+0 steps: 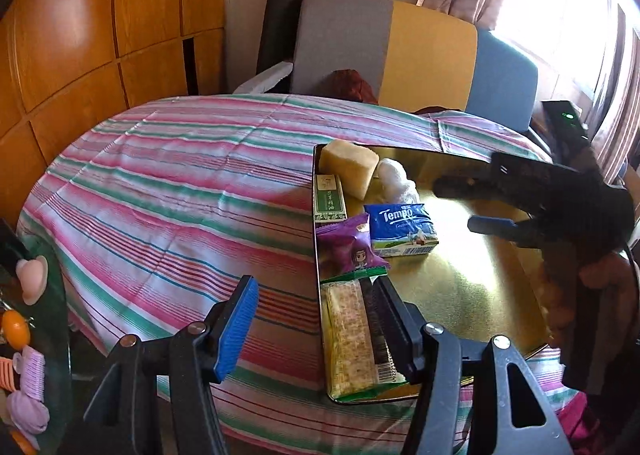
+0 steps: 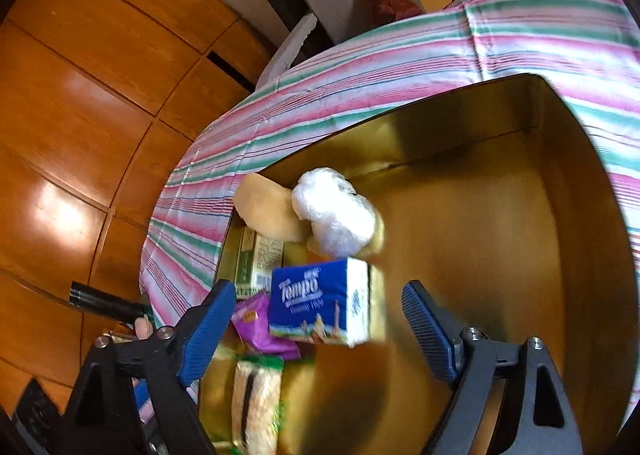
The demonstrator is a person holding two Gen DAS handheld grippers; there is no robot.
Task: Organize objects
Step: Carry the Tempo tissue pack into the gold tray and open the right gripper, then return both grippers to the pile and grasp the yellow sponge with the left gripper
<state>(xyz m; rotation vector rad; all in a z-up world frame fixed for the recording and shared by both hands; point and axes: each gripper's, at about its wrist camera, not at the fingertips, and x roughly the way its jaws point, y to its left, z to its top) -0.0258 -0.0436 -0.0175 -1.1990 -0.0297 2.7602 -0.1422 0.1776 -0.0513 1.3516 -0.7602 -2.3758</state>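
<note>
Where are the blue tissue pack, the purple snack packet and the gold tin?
Tempo tissue pack [image 1: 402,229]: left wrist view, printed top.
Purple snack packet [image 1: 350,249]: left wrist view, wrapper front.
Gold tin [image 2: 500,223]: right wrist view, bare floor.

tin [image 2: 520,239]: glossy gold metal | tablecloth [image 1: 168,191]: striped woven cloth | wall panels [image 2: 80,95]: glossy wood

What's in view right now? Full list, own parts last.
tin: 1, gold inside, on the striped cloth
Tempo tissue pack: 1, blue and white, in tin, middle
purple snack packet: 1, in tin, left side
cracker bar: 1, green wrapper, near left corner
green box: 1, along left wall
sponge block: 1, tan, far left corner
plastic wad: 1, white, beside sponge block
striped cloth: 1, pink and green, over table
left gripper: fingers apart, empty
right gripper: fingers wide, empty
</note>
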